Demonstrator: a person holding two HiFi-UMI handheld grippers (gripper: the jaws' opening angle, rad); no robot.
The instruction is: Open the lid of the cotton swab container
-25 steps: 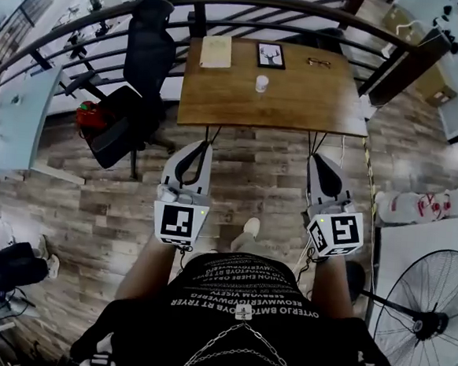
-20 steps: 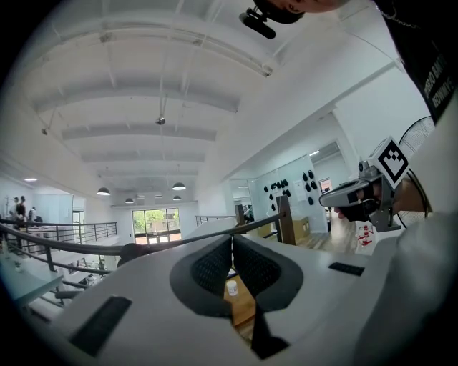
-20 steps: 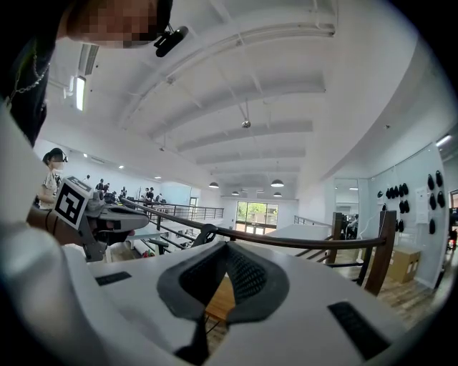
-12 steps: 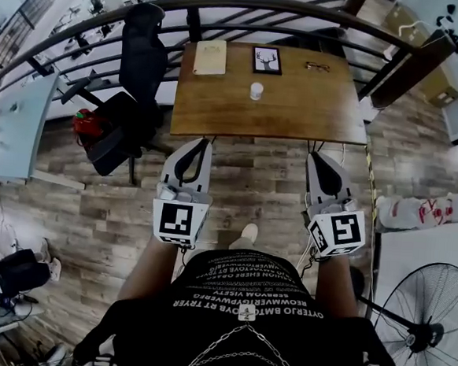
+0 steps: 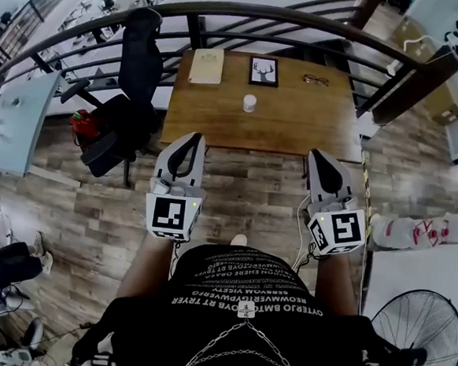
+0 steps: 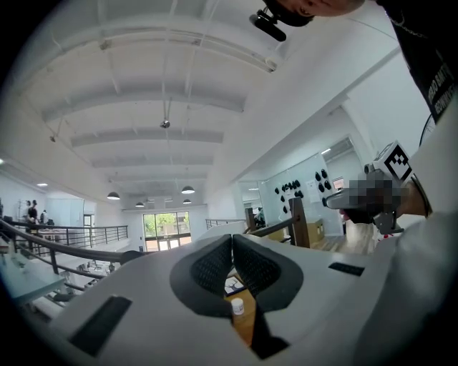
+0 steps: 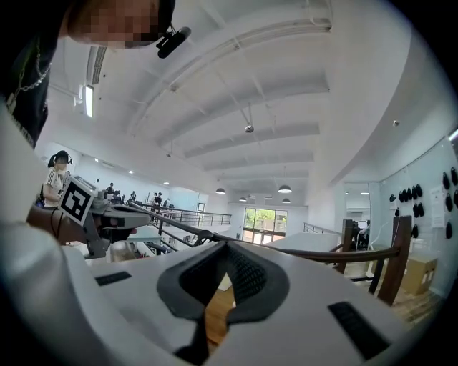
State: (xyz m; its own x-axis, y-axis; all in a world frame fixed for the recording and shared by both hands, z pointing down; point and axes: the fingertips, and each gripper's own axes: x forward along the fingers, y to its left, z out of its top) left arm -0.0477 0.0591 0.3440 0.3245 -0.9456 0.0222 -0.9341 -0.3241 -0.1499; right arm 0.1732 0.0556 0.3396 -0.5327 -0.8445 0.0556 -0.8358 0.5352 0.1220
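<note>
The cotton swab container point(image 5: 249, 102), a small white lidded cylinder, stands upright near the middle of the wooden table point(image 5: 296, 128). It also shows small between the jaws in the left gripper view point(image 6: 237, 307). My left gripper point(image 5: 194, 138) and right gripper point(image 5: 319, 155) are both shut and hold nothing. They hang side by side over the floor just short of the table's near edge, well apart from the container. In the right gripper view only the table top point(image 7: 217, 313) shows between the closed jaws.
On the far side of the table lie a notebook point(image 5: 207, 65), a framed deer picture point(image 5: 263, 70) and a pair of glasses point(image 5: 317, 80). A black office chair point(image 5: 129, 91) stands left of the table, a curved railing point(image 5: 266, 15) behind it, a floor fan point(image 5: 414, 343) at the lower right.
The person has stepped closer to the table. Both grippers have advanced toward its near edge, still shut, and the container sits lower in the head view.
</note>
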